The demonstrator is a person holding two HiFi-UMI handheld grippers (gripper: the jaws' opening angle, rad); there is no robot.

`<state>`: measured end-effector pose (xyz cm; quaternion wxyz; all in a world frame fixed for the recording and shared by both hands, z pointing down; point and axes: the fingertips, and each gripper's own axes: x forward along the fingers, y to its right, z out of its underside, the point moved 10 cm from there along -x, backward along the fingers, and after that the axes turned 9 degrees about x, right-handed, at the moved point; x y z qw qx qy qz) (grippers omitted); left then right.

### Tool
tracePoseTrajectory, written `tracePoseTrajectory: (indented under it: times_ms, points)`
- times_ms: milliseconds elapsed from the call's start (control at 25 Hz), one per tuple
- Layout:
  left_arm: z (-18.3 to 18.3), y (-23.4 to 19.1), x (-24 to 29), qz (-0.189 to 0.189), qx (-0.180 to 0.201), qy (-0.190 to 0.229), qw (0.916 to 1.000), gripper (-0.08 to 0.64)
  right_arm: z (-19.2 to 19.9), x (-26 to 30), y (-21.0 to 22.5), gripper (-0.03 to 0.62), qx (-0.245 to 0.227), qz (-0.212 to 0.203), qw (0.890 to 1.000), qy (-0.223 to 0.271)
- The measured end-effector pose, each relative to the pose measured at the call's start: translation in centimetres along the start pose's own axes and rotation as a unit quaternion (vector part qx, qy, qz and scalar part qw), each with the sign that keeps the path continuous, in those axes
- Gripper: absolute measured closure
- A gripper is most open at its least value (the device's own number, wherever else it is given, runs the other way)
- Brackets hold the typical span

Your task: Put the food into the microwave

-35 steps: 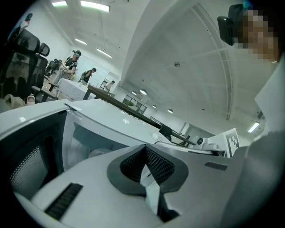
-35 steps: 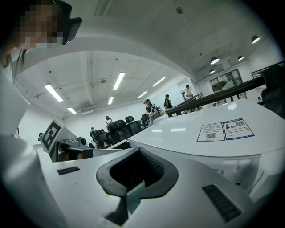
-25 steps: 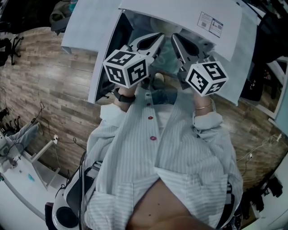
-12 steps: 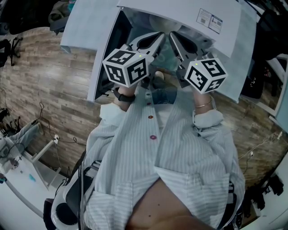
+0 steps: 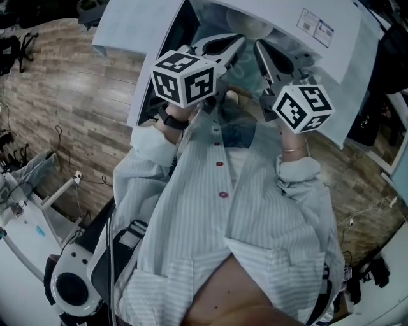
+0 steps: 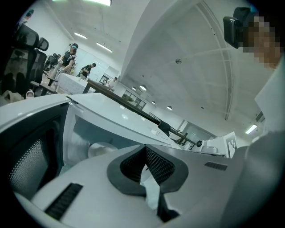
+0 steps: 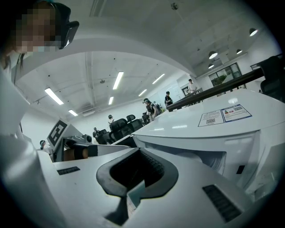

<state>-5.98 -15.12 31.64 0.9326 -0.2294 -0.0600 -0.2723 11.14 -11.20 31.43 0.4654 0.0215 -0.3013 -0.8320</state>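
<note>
Both pinching | left tongs point(image 6: 144, 148) and right tongs point(image 7: 139, 150) each pressed together on a thin pale edge of the dish point(image 5: 245, 71) | dish held at the open mouth of the microwave point(image 5: 287, 13), apparently not yet set down | left: slide in, release.

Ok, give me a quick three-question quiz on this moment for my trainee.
1. True or false: the door of the microwave stands open.
2. The jaws of the left gripper are: A wide apart, B together, C half open.
3. Fill in: a printed ____ is stuck on the microwave's top.
Key: 1 true; 2 B; 3 label.
</note>
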Motion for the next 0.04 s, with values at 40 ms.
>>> tracePoseTrajectory:
  times_ms: [40]
  points:
    - [-0.1,-0.08,0.3,0.007,-0.001,0.001,1.0,0.552,-0.19,-0.23,0.25,0.56,-0.002,0.003,1.0,0.003]
